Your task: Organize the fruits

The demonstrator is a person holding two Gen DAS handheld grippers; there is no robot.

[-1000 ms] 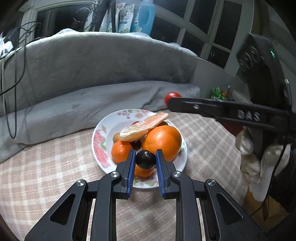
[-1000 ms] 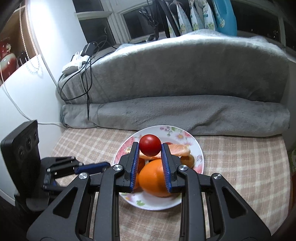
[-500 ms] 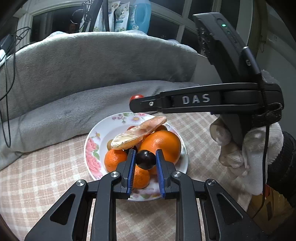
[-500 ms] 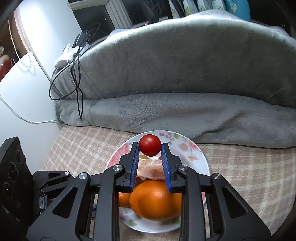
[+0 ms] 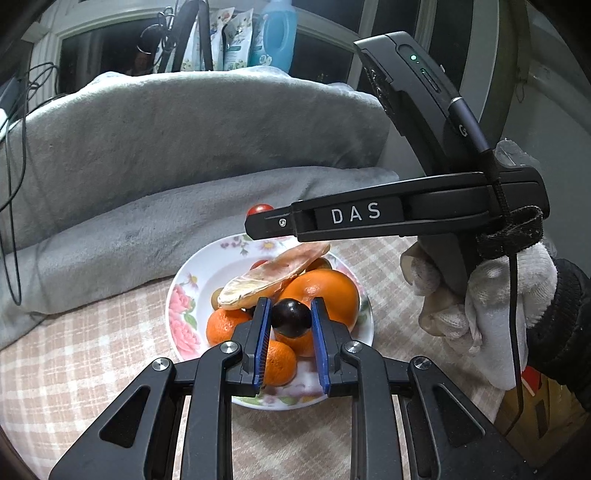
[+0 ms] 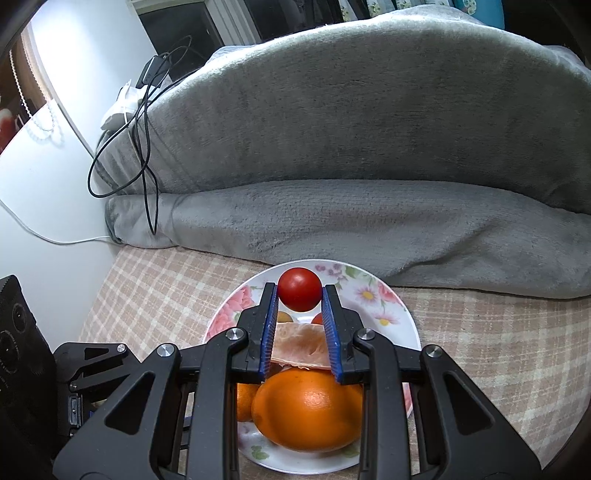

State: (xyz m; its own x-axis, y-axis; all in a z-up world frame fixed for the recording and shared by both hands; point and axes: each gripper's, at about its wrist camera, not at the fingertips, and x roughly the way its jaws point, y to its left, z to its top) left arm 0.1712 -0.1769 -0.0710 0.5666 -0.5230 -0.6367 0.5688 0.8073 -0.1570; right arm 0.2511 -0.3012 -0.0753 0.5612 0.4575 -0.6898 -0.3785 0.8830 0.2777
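Observation:
A floral plate [image 5: 184, 295] on the checked cloth holds a big orange [image 5: 328, 291], small mandarins [image 5: 221, 325], a peeled citrus segment [image 5: 273, 273] and other small fruit. My left gripper [image 5: 290, 317] is shut on a dark plum [image 5: 291, 318] just above the plate's near side. My right gripper [image 6: 300, 295] is shut on a red cherry tomato [image 6: 300, 294] above the plate's [image 6: 369, 295] far part; it also shows in the left wrist view [image 5: 258, 210], reaching in from the right over the plate. The big orange [image 6: 310, 410] lies below the right gripper.
A grey blanket roll [image 5: 147, 221] lies right behind the plate, with a higher grey mound behind it. Cables [image 6: 144, 129] hang over the blanket at the left. Bottles [image 5: 273, 33] stand on the window sill. A white wall [image 6: 48, 184] is on the left.
My right gripper has moved leftward and forward over the plate with the tomato. My left gripper still holds the plum in much the same place above the plate.

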